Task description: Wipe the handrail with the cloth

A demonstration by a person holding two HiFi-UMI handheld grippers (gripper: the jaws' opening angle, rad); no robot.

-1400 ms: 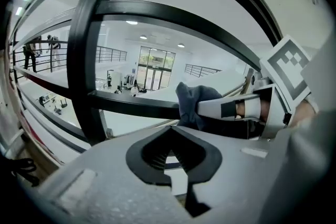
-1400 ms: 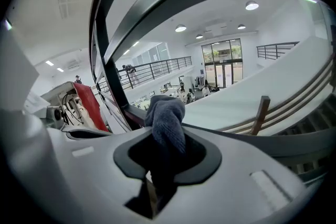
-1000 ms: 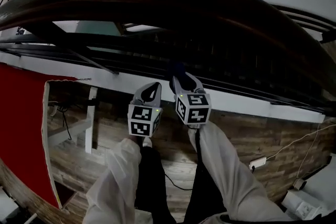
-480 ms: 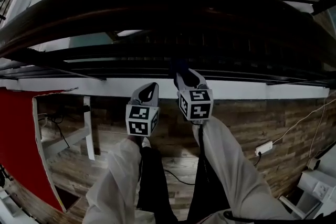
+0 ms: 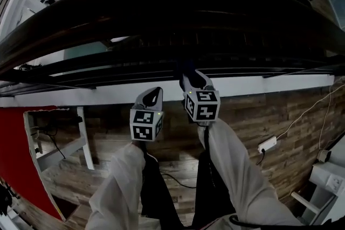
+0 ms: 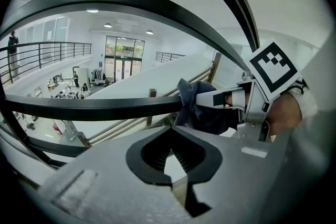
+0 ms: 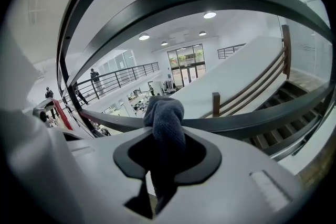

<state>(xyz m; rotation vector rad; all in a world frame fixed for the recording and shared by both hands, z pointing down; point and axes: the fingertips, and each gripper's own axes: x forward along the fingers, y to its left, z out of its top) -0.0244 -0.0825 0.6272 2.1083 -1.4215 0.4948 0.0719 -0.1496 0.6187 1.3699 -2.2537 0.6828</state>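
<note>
At the handrail, the cloth is pinched by the right gripper; the left gripper is closed on nothing. The wiping step seems to be in hand, and a slide along the rail is called for next.

Nothing legible shows: no words, brands or numbers. The marker cube behind the left claw and the marker cube behind the right claw bear only black-and-white squares.

An open, multi-storey office atrium — railed balconies, a long staircase, glass entrance doors, desks far below.
</note>
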